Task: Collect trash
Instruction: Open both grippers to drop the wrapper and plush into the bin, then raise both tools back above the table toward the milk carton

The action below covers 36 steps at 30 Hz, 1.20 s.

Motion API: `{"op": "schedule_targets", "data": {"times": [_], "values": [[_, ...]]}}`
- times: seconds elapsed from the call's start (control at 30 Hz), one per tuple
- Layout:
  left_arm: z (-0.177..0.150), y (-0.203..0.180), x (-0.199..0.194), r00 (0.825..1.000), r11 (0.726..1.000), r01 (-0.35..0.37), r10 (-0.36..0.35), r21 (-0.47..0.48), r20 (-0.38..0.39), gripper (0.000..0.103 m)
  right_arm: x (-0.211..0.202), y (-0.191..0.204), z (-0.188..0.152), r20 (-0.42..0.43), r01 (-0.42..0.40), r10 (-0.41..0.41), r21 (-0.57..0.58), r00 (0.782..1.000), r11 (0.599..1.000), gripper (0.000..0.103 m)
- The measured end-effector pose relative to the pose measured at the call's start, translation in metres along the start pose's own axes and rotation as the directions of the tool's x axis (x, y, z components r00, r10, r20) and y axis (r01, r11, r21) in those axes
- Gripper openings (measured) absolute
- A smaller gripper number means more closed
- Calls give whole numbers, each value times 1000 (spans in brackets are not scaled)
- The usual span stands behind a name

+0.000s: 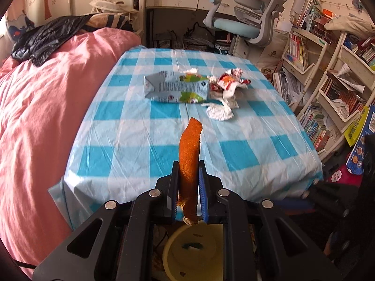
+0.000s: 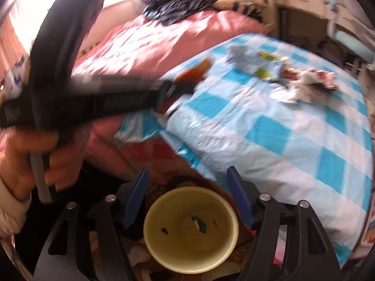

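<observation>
Left gripper (image 1: 189, 175) frame: black plastic linkage arms, triangular cut-outs, lower half of frame
Left fasteners: four round silver screw heads on the arms
Left fingers (image 1: 203, 187): black, blue ribbed inner pads
Right gripper (image 2: 187, 196) frame: black linkage arms, silver screws, lower frame
Right fingers (image 2: 239, 199): blue ribbed pads
Hand (image 2: 30, 161): bare skin, pale cream sleeve cuff, lower left, blurred

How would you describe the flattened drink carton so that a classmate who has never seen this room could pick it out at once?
Start at the table with the blue and white checked cloth beside the pink bed. Near its far middle lies a small heap of litter; the drink carton is its left-hand piece. It alone is a flat grey box with green print, while its neighbours are a crumpled red and white wrapper and white tissue.
</observation>
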State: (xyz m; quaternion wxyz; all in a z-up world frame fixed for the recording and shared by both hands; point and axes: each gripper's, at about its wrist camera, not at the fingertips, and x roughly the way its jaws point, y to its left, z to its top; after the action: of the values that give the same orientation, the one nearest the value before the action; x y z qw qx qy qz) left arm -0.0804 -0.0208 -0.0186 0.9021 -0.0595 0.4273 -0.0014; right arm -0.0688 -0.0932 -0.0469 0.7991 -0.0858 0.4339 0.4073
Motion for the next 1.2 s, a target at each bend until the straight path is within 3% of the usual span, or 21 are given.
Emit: {"op": "schedule_targets", "data": {"times": [0.17, 0.23, 0.3, 0.33, 0.4, 0.5, 0.57, 0.73, 0.77, 0.83, 0.87, 0.97, 1.07, 1.2], "values": [[-30, -10, 6, 992, 999, 30, -28, 13, -121, 15, -42, -17, 2, 180, 52, -74, 121, 981, 991, 80], [-45, -16, 11, 982, 998, 49, -42, 35, -184, 22, -51, -26, 4, 227, 59, -99, 180, 969, 982, 80], [-54, -21, 10, 980, 997, 36, -22, 64, -196, 46, -55, -30, 7, 253, 68, -124, 217, 959, 974, 80], [-55, -24, 6, 984, 996, 20, -5, 84, -179, 55, -58, -31, 10, 266, 72, -134, 233, 955, 970, 80], [-51, -25, -2, 991, 994, -7, 21, 110, -131, 63, -63, -32, 17, 288, 81, -150, 237, 946, 968, 82], [-34, -15, -17, 998, 997, -57, 58, 59, -24, 73, -75, -31, 32, 332, 112, -175, 201, 927, 973, 85], [-19, -5, -25, 996, 997, -79, 78, 8, 37, 77, -81, -31, 48, 358, 154, -200, 152, 912, 976, 92], [27, 18, -34, 983, 989, -106, 120, -102, 141, 83, -70, -45, 69, 382, 244, -257, 85, 887, 966, 93], [37, 22, -34, 980, 987, -114, 130, -110, 153, 83, -62, -53, 68, 373, 244, -267, 106, 889, 964, 93], [62, 31, -31, 970, 982, -143, 163, -120, 180, 84, -46, -69, 69, 299, 211, -259, 184, 919, 960, 93], [71, 36, -30, 966, 980, -152, 175, -128, 193, 85, -44, -72, 69, 301, 180, -236, 201, 924, 963, 93], [85, 51, -21, 959, 970, -163, 200, -182, 202, 86, -44, -67, 69, 314, 195, -246, 185, 917, 963, 93], [81, 65, -4, 977, 955, -147, 181, -256, 116, 86, -39, -67, 71, 297, 200, -247, 178, 922, 963, 93], [78, 64, 3, 978, 962, -147, 177, -231, 113, 86, -31, -68, 75, 279, 206, -247, 168, 928, 964, 93]]}}
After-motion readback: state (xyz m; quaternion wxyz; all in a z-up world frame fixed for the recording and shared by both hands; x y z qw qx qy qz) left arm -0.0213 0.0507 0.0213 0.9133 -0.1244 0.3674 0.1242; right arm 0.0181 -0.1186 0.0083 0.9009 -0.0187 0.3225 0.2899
